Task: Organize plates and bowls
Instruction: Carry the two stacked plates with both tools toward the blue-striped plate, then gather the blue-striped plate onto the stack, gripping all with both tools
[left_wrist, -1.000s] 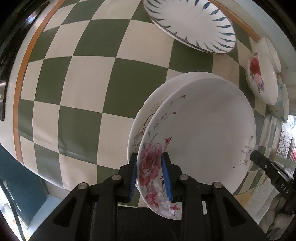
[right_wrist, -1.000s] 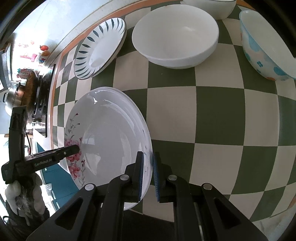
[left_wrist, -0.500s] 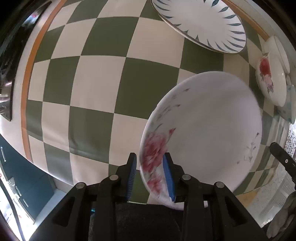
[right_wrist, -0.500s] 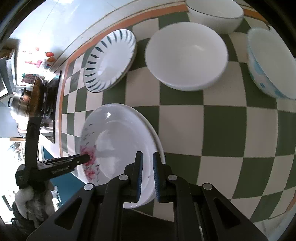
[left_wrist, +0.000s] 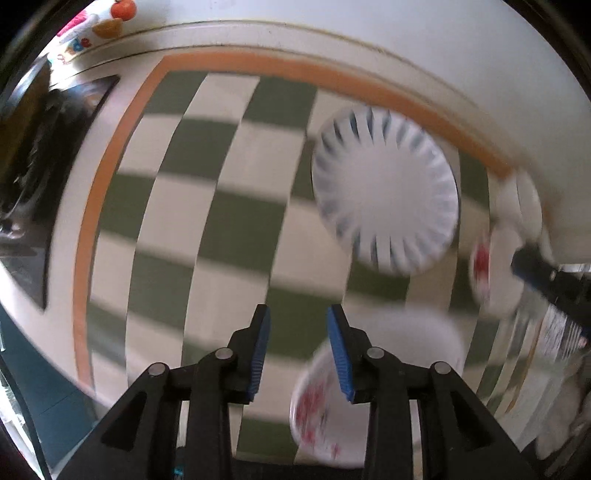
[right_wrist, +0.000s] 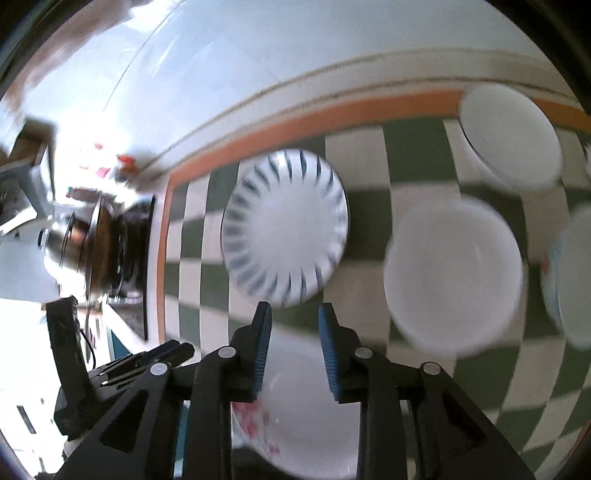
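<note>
Both views are blurred by motion. The white plate with pink flowers (left_wrist: 325, 413) lies on the checkered cloth below my left gripper (left_wrist: 298, 332), which is open and empty above it. In the right wrist view the same plate (right_wrist: 295, 413) lies under my right gripper (right_wrist: 294, 325), also open and empty. A white plate with dark blue rim strokes (left_wrist: 386, 190) lies farther back; it also shows in the right wrist view (right_wrist: 284, 229). The right gripper shows at the left wrist view's right edge (left_wrist: 546, 280).
A large white bowl (right_wrist: 454, 273), a smaller white bowl (right_wrist: 509, 147) and a blue-patterned bowl (right_wrist: 572, 277) stand at the right. A rose-patterned bowl (left_wrist: 487, 269) stands at right. A stove with a pot (right_wrist: 96, 243) is at left, a white wall behind.
Both grippers let go of the flowered plate, opened, and pulled up and back. The plate now lies flat on the cloth.
</note>
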